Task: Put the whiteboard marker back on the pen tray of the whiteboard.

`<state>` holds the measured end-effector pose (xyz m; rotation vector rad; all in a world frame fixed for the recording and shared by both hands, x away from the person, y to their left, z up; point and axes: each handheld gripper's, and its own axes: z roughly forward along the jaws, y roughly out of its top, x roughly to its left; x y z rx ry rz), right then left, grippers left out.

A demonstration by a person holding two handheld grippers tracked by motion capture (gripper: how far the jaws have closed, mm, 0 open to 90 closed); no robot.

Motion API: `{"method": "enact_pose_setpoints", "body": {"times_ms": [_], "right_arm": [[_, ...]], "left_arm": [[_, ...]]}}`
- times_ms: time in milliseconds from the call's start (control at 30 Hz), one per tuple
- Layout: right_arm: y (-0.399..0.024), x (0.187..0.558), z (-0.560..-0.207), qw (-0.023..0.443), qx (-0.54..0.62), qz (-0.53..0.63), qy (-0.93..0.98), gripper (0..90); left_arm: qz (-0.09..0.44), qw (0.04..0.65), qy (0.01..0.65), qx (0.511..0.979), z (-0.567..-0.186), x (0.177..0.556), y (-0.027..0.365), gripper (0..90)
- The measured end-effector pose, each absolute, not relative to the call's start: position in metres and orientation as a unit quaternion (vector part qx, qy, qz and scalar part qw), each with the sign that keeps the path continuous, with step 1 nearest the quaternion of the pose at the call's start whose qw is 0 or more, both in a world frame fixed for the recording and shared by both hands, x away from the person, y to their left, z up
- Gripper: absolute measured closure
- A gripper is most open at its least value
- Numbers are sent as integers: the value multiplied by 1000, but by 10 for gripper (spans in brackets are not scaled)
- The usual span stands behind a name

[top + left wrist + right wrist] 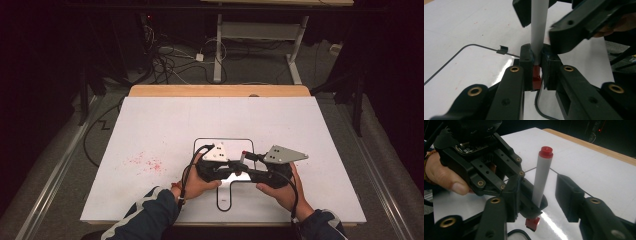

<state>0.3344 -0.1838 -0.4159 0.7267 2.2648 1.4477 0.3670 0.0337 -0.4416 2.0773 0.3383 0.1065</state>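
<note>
A dim room with cables on the floor surrounds a white table [150, 130], marked near its front by a black outline [223, 140] and, to the left, some red specks [146, 162]. Over that outline the person's two hands meet. The left gripper [537, 71] has its jaws closed on a white marker [541, 177], low on the barrel just above the red cap [532, 223]; the red butt end [546, 151] points up and away. The marker's long axis runs between the two grippers, straight out from the left jaws. The right gripper [544, 197] stands with jaws wide apart, one on each side of the barrel, touching nothing that I can make out. It is the free hand and already straddles the barrel, so closing would probably take hold above the left grip. The board lies bare on all sides, its edges well apart from the hands, leaving ample room to pull apart.
</note>
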Motion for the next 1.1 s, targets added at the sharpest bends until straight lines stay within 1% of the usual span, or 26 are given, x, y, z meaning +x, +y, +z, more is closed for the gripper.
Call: {"method": "enact_pose_setpoints", "body": {"times_ms": [67, 233, 333, 367, 467, 533, 567, 700, 800, 967, 1033, 1100], "right_arm": [[-186, 335, -416, 170, 255, 513, 802, 664], [-189, 335, -417, 173, 255, 518, 798, 782], [-188, 334, -417, 175, 253, 516, 799, 811], [-188, 334, -417, 176, 253, 513, 801, 812], [-191, 334, -415, 180, 265, 505, 801, 813], [-196, 336, -413, 183, 274, 498, 802, 814], [-199, 336, -412, 181, 280, 495, 802, 813], [-209, 346, -413, 159, 313, 472, 808, 813], [-216, 357, -418, 143, 350, 451, 809, 813], [-225, 377, -419, 109, 397, 432, 802, 812], [-226, 384, -422, 112, 415, 429, 794, 811], [-226, 392, -427, 101, 421, 435, 790, 806]], "left_arm": [[41, 496, 138, 856, -442, 367, 32, 782], [41, 495, 132, 858, -444, 364, 27, 781], [46, 498, 139, 855, -445, 365, 25, 774], [53, 496, 146, 854, -445, 364, 24, 727], [62, 492, 152, 855, -445, 363, 25, 645], [76, 488, 150, 857, -442, 361, 30, 507], [85, 488, 146, 856, -439, 360, 34, 454], [126, 481, 147, 855, -428, 353, 57, 286], [160, 477, 160, 850, -421, 347, 78, 247], [193, 469, 182, 843, -418, 336, 118, 241], [209, 461, 192, 841, -421, 332, 133, 233], [223, 452, 202, 840, -423, 330, 145, 227]]}}
